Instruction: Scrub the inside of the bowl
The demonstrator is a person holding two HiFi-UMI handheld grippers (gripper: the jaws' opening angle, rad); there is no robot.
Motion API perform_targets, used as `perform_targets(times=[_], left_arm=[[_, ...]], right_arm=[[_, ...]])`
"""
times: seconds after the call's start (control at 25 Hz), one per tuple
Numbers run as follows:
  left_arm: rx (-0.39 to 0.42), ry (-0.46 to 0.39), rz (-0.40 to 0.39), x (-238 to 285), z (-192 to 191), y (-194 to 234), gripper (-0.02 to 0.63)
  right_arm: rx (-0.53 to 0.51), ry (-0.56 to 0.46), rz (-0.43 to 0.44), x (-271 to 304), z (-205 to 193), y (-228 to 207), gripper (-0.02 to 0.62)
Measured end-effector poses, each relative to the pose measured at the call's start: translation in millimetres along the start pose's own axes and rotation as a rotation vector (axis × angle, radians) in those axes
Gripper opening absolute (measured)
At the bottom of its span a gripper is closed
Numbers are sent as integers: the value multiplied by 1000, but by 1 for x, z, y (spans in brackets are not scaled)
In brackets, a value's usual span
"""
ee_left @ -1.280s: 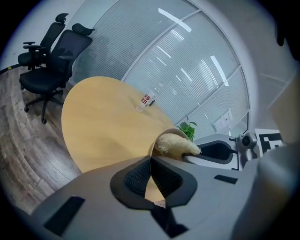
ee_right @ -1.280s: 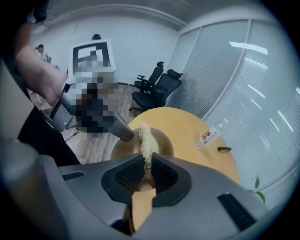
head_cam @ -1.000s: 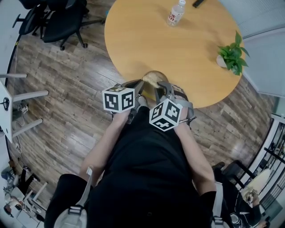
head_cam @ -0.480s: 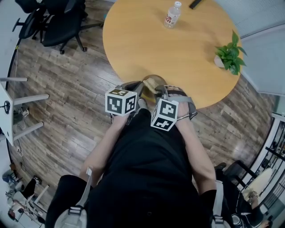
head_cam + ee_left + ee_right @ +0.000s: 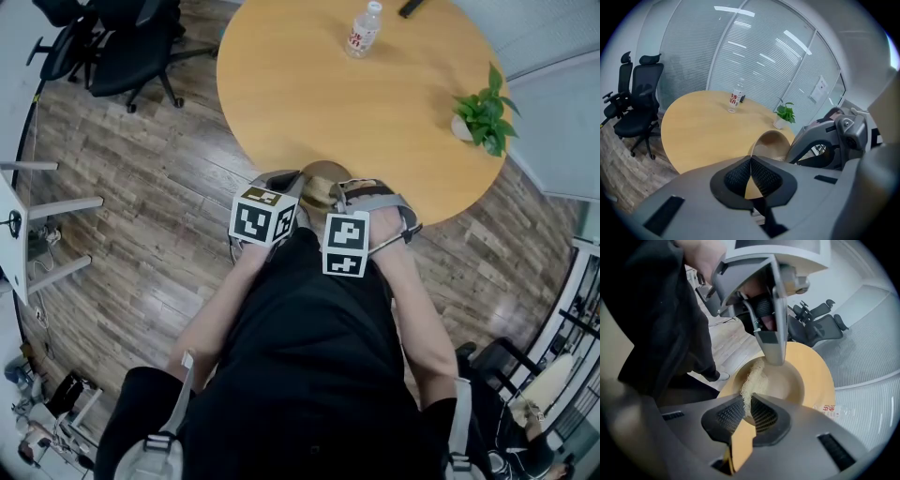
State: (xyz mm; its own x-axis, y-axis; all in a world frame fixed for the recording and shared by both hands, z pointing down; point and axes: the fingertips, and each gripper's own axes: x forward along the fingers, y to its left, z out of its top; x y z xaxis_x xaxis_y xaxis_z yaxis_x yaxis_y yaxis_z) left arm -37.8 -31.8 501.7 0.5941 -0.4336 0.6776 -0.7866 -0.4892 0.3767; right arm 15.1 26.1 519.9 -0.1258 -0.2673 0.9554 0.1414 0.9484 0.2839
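A tan wooden bowl is held at the near edge of the round wooden table, mostly hidden behind both grippers. My left gripper is shut on the bowl's rim; in the left gripper view the bowl rises just past the closed pads. My right gripper is shut on a pale fibrous scrub pad, which lies against the inner wall of the bowl. In the right gripper view the left gripper's finger clamps the rim from above.
A water bottle and a dark object stand at the table's far side. A small potted plant sits at its right edge. Black office chairs stand on the wooden floor at the upper left.
Both marker cubes have moved closer together. The right gripper has turned and shifted left and down. The bowl shows less between them than before.
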Motion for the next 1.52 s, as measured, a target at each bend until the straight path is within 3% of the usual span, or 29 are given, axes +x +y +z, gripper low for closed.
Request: perform_targets(times=[0.16, 0.36, 0.68, 0.88, 1.0, 1.28, 1.4, 1.52], left_arm=[[31, 8, 15, 1, 0, -1, 12], [-3, -6, 26, 0, -1, 5, 14], [-88, -25, -44, -1, -2, -4, 14], [-116, -24, -61, 0, -3, -5, 15], [-121, -21, -57, 1, -4, -3, 15], [-100, -29, -47, -2, -3, -2, 15], [-95, -24, -47, 0, -3, -3, 15], [-109, -21, -45, -1, -7, 0, 15]], right_arm=[[-80, 29, -3, -2, -6, 2, 41], [-71, 95, -20, -8, -18, 3, 41], [143, 174, -59, -1, -21, -3, 42], [237, 143, -84, 4, -12, -5, 43], [433, 52, -78, 6, -5, -11, 42], [978, -232, 48, 3, 1, -22, 41], [1104, -300, 25, 0, -6, -31, 41], [1157, -317, -22, -2, -15, -41, 41]])
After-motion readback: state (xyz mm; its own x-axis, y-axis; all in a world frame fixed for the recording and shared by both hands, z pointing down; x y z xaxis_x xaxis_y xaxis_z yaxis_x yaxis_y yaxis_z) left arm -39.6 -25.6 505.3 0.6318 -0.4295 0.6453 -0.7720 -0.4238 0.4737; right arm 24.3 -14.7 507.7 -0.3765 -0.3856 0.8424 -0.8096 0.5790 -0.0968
